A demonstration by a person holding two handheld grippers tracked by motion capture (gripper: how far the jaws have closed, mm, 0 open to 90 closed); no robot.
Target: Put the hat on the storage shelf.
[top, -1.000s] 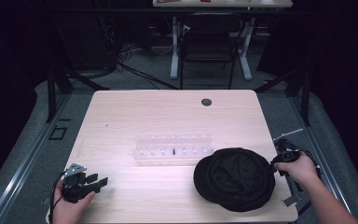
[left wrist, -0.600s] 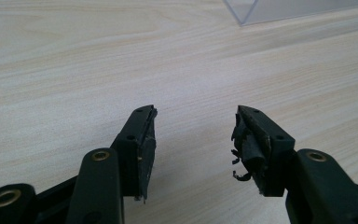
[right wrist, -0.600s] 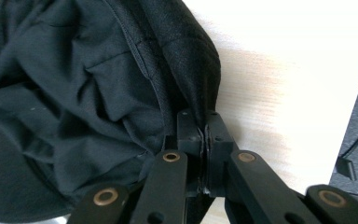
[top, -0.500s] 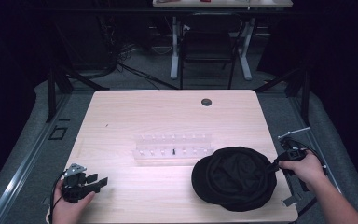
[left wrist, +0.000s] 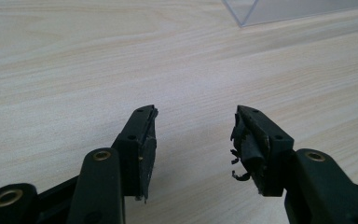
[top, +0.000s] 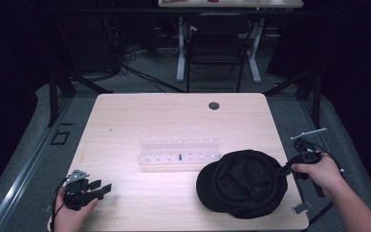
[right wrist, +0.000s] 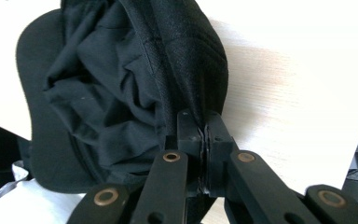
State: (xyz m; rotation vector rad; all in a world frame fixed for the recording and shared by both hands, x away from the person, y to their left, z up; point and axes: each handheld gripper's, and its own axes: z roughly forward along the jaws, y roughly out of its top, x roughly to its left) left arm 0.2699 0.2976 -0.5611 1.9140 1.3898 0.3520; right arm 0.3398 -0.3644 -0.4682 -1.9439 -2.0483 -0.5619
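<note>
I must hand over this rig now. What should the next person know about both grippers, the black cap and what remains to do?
Right gripper: shut on the rim of the black cap, at the cap's right edge.
Left gripper: open, empty, low over bare wood at the table's front left corner.
The cap lies with its inside facing up near the front right; the clear rack stands just behind it, mid-table.
Done: the cap is gripped. Left: probably lifting or turning it; the left gripper has not joined in.

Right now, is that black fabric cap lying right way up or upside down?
Upside down: the black fabric cap shows its crumpled inner lining facing up, its brim flat on the pale wooden table.
</note>
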